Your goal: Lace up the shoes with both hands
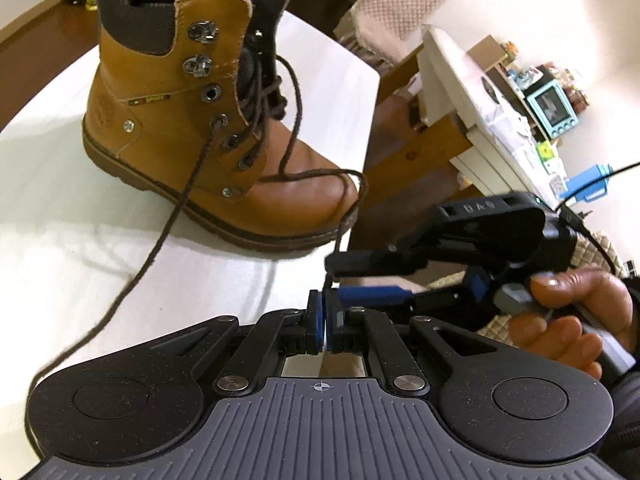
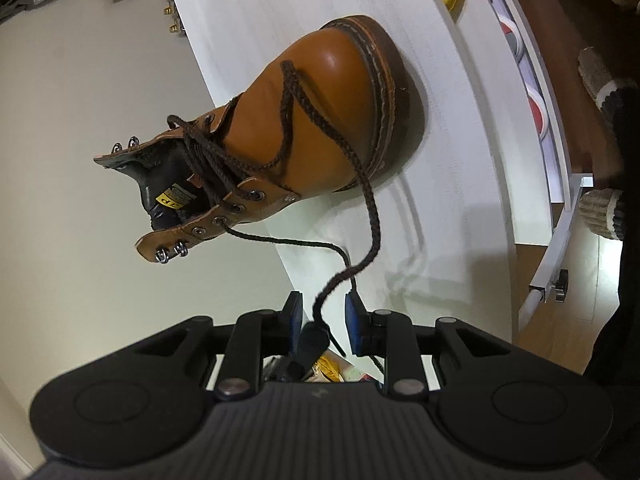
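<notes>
Hand [image 1: 568,312] behind right gripper [image 1: 336,280], visible from left wrist only

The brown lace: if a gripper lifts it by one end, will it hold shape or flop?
Likely floppy: the brown lace drapes in loose curves over the boot toe. Its braided weave probably grips rather than slips. Probably light, trailing slack across the white table.

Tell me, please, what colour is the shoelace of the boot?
The shoelace is dark brown and braided; the right wrist view shows it best, lying over the tan boot.
</notes>
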A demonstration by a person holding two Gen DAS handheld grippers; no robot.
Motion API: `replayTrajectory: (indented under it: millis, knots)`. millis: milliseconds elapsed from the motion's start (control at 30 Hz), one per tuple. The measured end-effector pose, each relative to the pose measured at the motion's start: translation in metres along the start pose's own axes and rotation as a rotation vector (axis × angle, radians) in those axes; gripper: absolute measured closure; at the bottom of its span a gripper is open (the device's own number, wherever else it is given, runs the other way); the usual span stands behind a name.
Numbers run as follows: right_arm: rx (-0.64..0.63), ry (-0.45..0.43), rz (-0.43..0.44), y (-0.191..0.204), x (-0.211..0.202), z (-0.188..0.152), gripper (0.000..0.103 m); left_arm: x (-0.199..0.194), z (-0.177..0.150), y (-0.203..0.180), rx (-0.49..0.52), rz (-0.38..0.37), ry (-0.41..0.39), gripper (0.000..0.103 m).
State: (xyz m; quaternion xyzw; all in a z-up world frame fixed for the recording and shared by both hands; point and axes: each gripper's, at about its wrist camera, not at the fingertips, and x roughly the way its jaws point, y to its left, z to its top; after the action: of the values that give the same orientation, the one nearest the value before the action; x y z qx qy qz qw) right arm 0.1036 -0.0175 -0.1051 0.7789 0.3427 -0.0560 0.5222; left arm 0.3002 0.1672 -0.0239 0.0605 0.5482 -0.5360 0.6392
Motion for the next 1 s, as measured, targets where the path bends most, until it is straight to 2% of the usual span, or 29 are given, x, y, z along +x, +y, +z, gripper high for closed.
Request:
replayTrajectory:
  millis: [100,167,200,367,533,667,833,933,1000]
  knots:
    - [-0.018,0.013,-0.010,0.003,0.003,-0.001,0.079,-0.007,0.000,-0.001,0.002,0.002,-0.006,0.102]
    - [-0.032,0.010,-0.029,0.005,0.003,-0.002,0.096,-0.015,0.001,-0.001,0.006,-0.001,-0.010,0.102]
    - [-0.048,0.000,-0.044,0.007,0.002,-0.002,0.098,-0.016,0.001,-0.001,0.007,0.000,-0.016,0.102]
    - [-0.113,-0.054,-0.047,0.022,-0.007,0.000,0.099,-0.025,0.001,-0.001,0.005,-0.008,-0.057,0.102]
    - [-0.168,-0.102,-0.039,0.037,-0.016,0.006,0.099,-0.037,0.001,-0.003,0.030,0.015,-0.107,0.102]
    - [-0.223,-0.162,0.008,0.061,-0.029,0.016,0.099,-0.060,0.008,-0.009,0.084,0.044,-0.201,0.101]
    - [-0.276,-0.239,0.098,0.094,-0.039,0.027,0.099,-0.099,0.037,-0.017,0.156,0.092,-0.319,0.101]
    - [-0.307,-0.256,0.127,0.108,-0.040,0.031,0.099,-0.117,0.073,-0.017,0.222,0.146,-0.347,0.101]
    - [-0.332,-0.254,0.144,0.118,-0.037,0.035,0.099,-0.120,0.091,-0.015,0.254,0.164,-0.330,0.101]
